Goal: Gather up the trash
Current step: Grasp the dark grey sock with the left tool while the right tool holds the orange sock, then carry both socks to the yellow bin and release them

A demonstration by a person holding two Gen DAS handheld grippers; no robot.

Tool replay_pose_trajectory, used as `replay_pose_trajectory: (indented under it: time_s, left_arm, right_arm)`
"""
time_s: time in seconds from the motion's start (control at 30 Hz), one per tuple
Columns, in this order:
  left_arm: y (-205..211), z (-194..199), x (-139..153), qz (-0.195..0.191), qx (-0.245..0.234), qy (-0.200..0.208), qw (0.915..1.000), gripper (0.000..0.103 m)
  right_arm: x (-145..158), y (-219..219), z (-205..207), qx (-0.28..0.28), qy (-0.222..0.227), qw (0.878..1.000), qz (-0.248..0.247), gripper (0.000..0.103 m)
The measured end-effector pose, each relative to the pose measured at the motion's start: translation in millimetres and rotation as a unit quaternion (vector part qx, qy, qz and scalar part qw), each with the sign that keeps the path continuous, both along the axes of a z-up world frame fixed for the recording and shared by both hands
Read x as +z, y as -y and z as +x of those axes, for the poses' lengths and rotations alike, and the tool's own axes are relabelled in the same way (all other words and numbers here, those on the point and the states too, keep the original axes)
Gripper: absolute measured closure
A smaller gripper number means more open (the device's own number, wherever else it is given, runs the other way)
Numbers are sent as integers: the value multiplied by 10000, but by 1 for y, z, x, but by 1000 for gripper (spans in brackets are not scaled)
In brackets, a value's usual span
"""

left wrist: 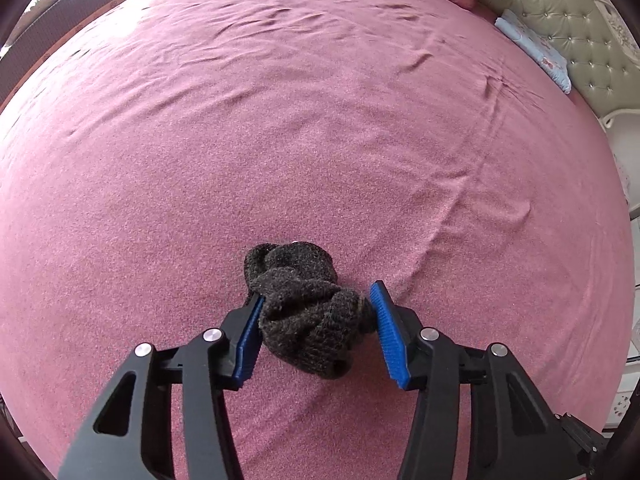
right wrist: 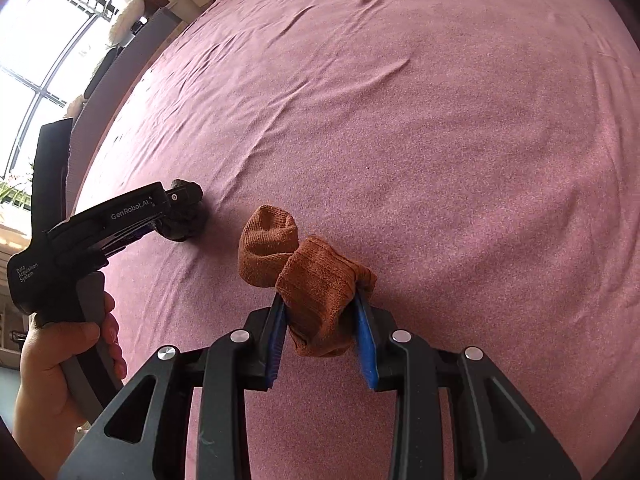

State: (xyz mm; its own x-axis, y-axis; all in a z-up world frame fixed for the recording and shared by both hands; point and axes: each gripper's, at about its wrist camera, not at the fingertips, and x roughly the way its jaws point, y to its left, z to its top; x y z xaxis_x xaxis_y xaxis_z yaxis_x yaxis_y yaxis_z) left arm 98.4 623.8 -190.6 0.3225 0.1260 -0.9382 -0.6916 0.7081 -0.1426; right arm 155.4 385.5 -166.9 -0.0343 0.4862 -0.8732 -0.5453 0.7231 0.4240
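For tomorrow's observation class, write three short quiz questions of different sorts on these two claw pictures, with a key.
1. True or false: the left claw has a black sock between its fingers.
2. What colour is the sock in the right claw? A) white B) rust-orange C) green
3. Fill in: both socks lie bunched on a pink ____.

Key: 1 true; 2 B; 3 bedsheet. In the right wrist view the left claw is beside the black sock, to the left of the orange one.
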Motion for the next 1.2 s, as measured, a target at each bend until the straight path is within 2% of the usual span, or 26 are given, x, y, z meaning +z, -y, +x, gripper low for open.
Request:
replay_pose_trajectory:
  time_s: [0.13, 0.3, 0.7, 0.97, 1.2]
  left_arm:
    - [17, -7, 15, -78, -146, 130, 9998, 55]
    - [61, -11, 42, -105, -495, 319, 9982, 55]
    - [229, -22, 97, -307, -1455, 533, 9874, 55]
    - [358, -30, 123, -285, -2212, 533, 9733, 55]
    - [481, -31, 135, -414, -2894, 474, 9552, 55]
  right_arm:
    - [9, 18, -6, -97, -29, 9999, 13, 72]
    - [31, 55, -16, -306, 64, 9995, 60, 72]
    - [93, 208, -44, -1027, 441, 9935, 202, 72]
    - [116, 325, -70, -1555, 547, 9860, 268, 72]
    - [126, 436, -86, -2084, 523, 9764, 232, 72]
